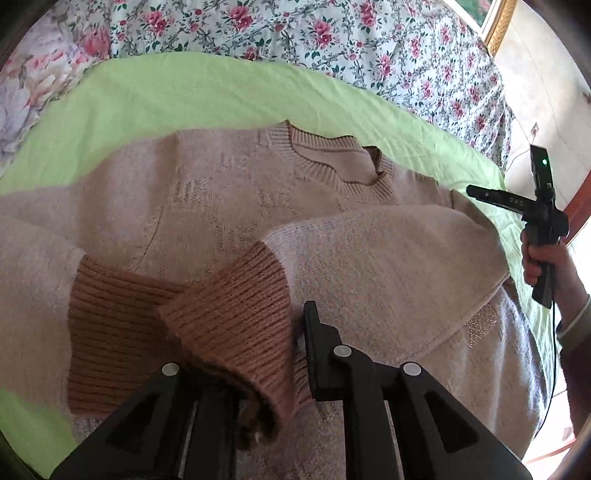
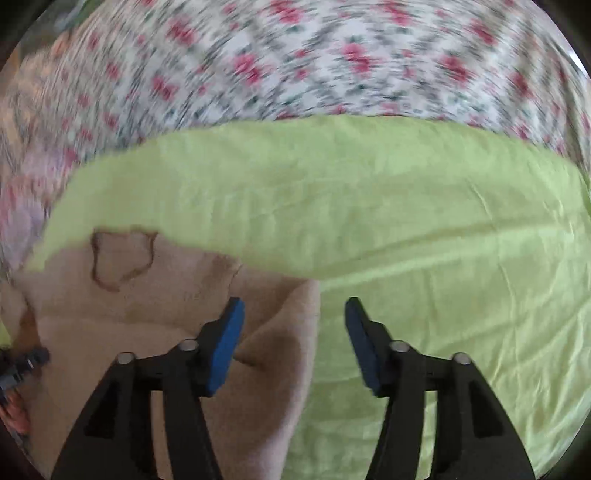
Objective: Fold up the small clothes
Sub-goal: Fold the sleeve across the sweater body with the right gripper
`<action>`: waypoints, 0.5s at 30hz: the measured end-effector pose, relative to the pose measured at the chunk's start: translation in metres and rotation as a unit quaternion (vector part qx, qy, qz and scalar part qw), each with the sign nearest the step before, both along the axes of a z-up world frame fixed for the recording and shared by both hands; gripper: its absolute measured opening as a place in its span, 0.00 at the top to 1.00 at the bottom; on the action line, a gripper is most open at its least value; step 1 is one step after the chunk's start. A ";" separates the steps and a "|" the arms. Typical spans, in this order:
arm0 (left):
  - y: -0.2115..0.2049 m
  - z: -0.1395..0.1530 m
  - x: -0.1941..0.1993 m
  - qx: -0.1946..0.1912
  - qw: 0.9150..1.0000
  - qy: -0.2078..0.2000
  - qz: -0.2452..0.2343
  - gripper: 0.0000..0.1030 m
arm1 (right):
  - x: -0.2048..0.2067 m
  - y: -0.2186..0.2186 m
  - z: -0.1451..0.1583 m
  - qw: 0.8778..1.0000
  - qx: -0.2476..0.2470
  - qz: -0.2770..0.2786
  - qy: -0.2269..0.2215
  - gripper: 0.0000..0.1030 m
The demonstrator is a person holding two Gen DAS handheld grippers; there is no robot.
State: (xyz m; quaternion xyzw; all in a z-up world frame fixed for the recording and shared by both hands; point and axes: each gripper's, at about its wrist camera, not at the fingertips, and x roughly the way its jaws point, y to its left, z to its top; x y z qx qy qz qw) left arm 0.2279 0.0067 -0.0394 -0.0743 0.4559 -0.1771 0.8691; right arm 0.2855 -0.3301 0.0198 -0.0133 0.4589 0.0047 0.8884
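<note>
Your left gripper (image 1: 266, 369) has its fingers drawn nearly together around the brown ribbed cuff (image 1: 236, 325) of one sleeve, which lies folded across the chest of the beige knit sweater (image 1: 229, 192); whether the pads actually press the knit you cannot tell, since the cuff hides one finger. The sweater lies flat, neckline away from you, on a light green sheet (image 1: 184, 92) over the floral bedspread (image 1: 332, 33). Your right gripper (image 2: 293, 343), blurred in its own view, hangs with fingers apart and empty over the sweater's edge and the sheet.
</note>
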 end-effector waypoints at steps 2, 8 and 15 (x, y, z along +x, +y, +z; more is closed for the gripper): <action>-0.001 0.001 -0.002 0.002 1.000 -0.005 0.000 0.89 | 0.000 0.007 -0.008 1.000 -0.016 -0.001 0.020 0.57; -0.007 0.005 -0.008 0.019 1.000 -0.022 -0.007 0.97 | 0.006 -0.005 -0.027 0.999 0.003 -0.038 0.036 0.92; -0.009 0.008 -0.007 0.035 0.999 -0.036 0.003 0.97 | -0.011 -0.065 -0.015 0.980 0.153 -0.129 -0.017 0.92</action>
